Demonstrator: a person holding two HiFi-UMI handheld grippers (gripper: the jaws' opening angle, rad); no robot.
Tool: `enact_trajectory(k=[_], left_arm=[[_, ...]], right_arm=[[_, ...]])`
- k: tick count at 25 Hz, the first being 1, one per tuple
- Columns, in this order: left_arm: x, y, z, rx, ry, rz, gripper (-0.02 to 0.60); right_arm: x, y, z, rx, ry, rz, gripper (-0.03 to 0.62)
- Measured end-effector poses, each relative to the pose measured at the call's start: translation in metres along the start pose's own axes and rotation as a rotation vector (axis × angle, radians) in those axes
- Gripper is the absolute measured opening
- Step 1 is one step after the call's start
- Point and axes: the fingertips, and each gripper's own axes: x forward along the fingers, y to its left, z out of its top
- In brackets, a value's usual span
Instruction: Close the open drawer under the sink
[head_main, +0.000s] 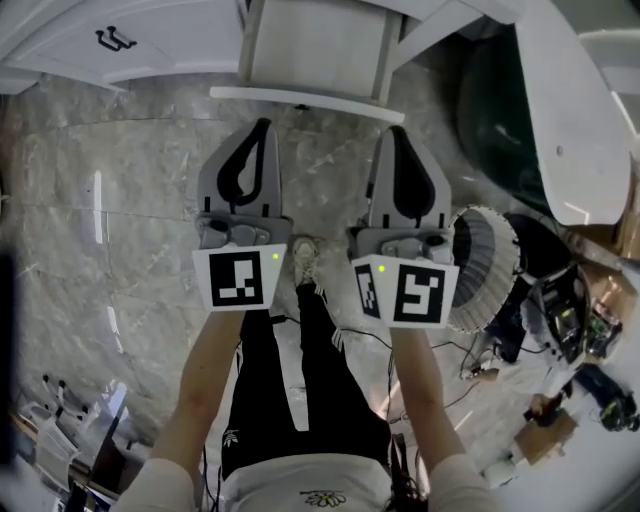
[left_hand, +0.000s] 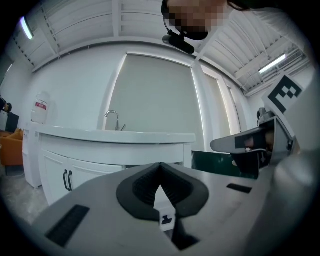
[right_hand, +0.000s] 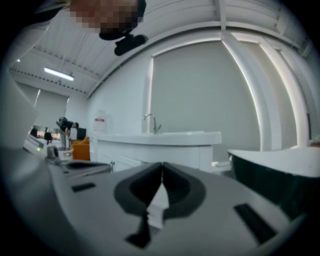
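Observation:
The white drawer (head_main: 310, 50) stands pulled out from the white vanity at the top of the head view, its front edge (head_main: 305, 97) facing me. My left gripper (head_main: 262, 127) and right gripper (head_main: 398, 134) are held side by side just short of that front, both pointing at it over the marble floor. Both are shut with nothing between the fingers. In the left gripper view the shut left gripper (left_hand: 160, 169) faces the vanity with its faucet (left_hand: 112, 119). In the right gripper view the shut right gripper (right_hand: 162, 169) faces the same vanity (right_hand: 160, 145). The jaws hide the drawer in both.
A cabinet door with a black handle (head_main: 115, 38) lies left of the drawer. A dark green bathtub (head_main: 500, 110) stands close on the right. A round ribbed white object (head_main: 485, 270), cables and gear (head_main: 570, 320) crowd the floor at right. My legs (head_main: 300, 370) stand below.

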Motion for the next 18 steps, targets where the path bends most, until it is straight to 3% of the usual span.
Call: enact_trajectory(k=[4,18], left_arm=[[0.007,-0.004,-0.029,-0.031,0.053,-0.006,0.021],[0.021,-0.012,-0.057,-0.023,0.105,0.02,0.021]], right_arm=[[0.0,-0.001,-0.023,0.009,0.02,-0.006,0.029],[-0.008,-0.016,-0.047,0.037,0.063,-0.021,0.029]])
